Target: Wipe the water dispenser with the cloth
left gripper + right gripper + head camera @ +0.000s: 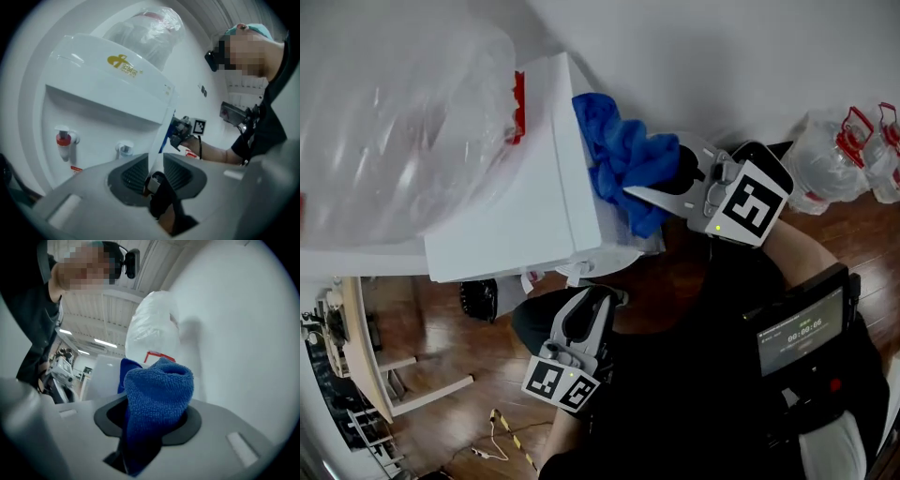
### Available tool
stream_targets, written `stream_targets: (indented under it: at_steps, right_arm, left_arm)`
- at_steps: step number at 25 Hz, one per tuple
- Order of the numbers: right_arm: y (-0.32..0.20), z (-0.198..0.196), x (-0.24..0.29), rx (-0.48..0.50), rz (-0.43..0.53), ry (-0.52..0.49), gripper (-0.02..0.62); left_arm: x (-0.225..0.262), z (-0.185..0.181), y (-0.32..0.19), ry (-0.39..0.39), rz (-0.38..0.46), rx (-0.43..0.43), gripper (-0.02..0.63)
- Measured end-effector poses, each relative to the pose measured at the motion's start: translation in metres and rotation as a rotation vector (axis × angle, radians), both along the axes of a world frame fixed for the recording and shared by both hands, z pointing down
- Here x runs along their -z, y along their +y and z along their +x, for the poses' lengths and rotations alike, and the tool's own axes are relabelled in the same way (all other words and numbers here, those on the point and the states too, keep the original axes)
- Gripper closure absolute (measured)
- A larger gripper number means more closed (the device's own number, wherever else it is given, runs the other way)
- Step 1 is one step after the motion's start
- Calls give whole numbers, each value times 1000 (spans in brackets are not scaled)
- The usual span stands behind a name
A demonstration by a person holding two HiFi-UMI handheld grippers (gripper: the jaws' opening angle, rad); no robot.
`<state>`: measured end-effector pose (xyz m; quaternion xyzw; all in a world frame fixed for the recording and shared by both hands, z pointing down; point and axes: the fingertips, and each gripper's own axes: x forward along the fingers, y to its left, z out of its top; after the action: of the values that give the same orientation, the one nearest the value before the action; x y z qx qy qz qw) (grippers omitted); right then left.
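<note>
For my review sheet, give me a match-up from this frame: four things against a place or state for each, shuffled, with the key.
Things
1. cloth
2. red tap
3. water bottle
4. left gripper

Places or states
A. jaws slightly apart, nothing between them
B. on top of the dispenser
C. clamped in the right gripper
D. on the dispenser's front panel

Pairs: 1-C, 2-D, 3-B, 4-A
</note>
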<state>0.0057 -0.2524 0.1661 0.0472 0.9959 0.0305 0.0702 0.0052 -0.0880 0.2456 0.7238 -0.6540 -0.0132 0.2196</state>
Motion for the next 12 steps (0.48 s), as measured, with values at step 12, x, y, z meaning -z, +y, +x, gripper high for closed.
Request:
stream_targets:
  at_steps: [12]
  right_arm:
    - [-138,-82,-20,-286,241,313,437]
  left_arm:
    - [-15,-7,18,0,-45,25,505]
